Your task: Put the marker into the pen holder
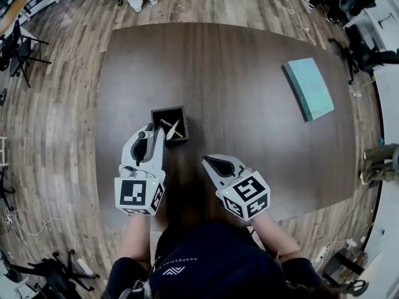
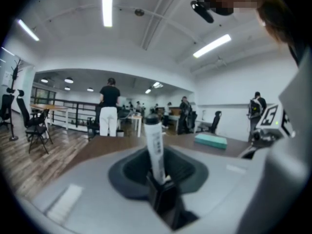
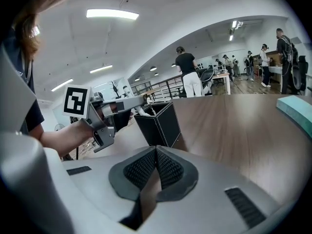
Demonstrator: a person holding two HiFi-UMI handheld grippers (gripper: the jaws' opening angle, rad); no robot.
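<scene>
Open-plan office, desks (image 2: 46, 107), chairs (image 2: 36, 126); ceiling strip lights (image 2: 107, 4)

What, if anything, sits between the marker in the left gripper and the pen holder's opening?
Nothing visible does. The left gripper holds the marker upright just left of the pen holder. A white stick-like item already lies inside, leaving room.

The marker (image 2: 155, 145) is a pale barrel with dark print and a black cap. It stands upright, cap up, its lower end pinched in the left gripper (image 2: 161, 182), just left of the pen holder (image 1: 169, 124). The holder is a black, square, open-topped box standing upright on the table (image 1: 249, 73), towards its near-left corner.
</scene>
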